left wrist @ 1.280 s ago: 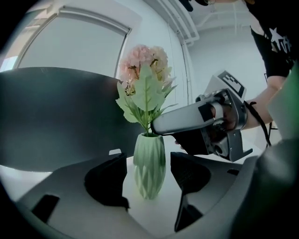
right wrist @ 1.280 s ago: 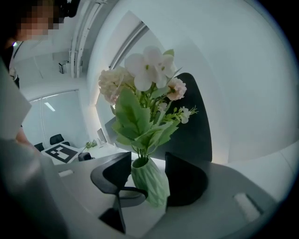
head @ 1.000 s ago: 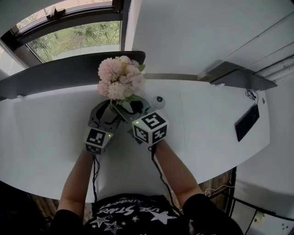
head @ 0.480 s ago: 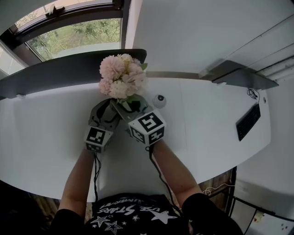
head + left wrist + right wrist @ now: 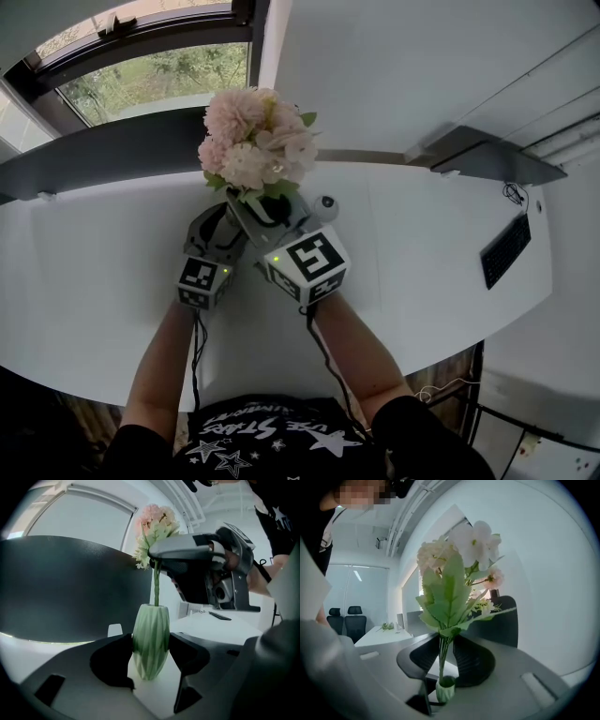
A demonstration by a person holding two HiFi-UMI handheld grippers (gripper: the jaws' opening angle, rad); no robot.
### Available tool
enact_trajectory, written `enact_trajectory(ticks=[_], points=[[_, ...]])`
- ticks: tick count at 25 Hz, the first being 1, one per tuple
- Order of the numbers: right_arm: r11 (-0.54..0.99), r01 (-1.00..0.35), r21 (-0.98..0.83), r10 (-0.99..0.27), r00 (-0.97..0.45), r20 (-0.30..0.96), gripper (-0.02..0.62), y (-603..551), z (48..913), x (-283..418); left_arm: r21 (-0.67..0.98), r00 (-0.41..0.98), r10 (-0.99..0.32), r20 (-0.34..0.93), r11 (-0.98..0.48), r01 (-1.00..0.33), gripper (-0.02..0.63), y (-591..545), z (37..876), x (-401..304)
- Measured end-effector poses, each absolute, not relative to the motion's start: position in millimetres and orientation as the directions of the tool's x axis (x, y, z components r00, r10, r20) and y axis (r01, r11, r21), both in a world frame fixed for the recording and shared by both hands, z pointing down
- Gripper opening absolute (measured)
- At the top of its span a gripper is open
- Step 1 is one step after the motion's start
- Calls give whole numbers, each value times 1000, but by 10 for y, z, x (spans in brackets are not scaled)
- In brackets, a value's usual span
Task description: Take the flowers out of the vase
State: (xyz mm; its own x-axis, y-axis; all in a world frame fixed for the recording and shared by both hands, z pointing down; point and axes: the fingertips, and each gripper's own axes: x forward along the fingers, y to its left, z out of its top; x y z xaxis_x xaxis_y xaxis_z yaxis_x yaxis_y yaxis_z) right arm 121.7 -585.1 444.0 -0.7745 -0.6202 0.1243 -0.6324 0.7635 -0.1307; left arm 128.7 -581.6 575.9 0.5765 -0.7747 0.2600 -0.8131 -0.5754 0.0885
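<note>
A bunch of pale pink flowers (image 5: 258,141) with green leaves stands tall above the white table (image 5: 94,272). Its stems (image 5: 156,583) still run down into the ribbed green vase (image 5: 151,639). My left gripper (image 5: 151,649) is shut on the vase, one jaw pressed on each side of it. My right gripper (image 5: 443,649) is closing its jaws on the stems just under the leaves, above the vase (image 5: 445,690). In the head view both grippers, left (image 5: 225,223) and right (image 5: 269,214), meet below the blooms and hide the vase.
A dark curved screen (image 5: 112,150) runs along the table's far edge, right behind the flowers. A small round device (image 5: 324,206) sits on the table just right of the grippers. A keyboard (image 5: 504,249) lies on the table's far right end.
My right gripper closed on the stems and rose, and the flowers lifted with it towards the camera. The left gripper and the vase stayed put.
</note>
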Motion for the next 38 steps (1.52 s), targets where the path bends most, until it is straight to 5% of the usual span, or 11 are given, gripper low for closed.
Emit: enact_trajectory(ticks=[19,38], points=[[764,-641,-71,-644,-765,-21,83,-5556,3632,1657,59,566,-773,288,-575,-816,255,-5712,5794,1448],[679,-727,-100,-723,-686,75,83,-5330,3611,1716,92,571,-766,295,-572,-815,276,-5566,5463,1112]])
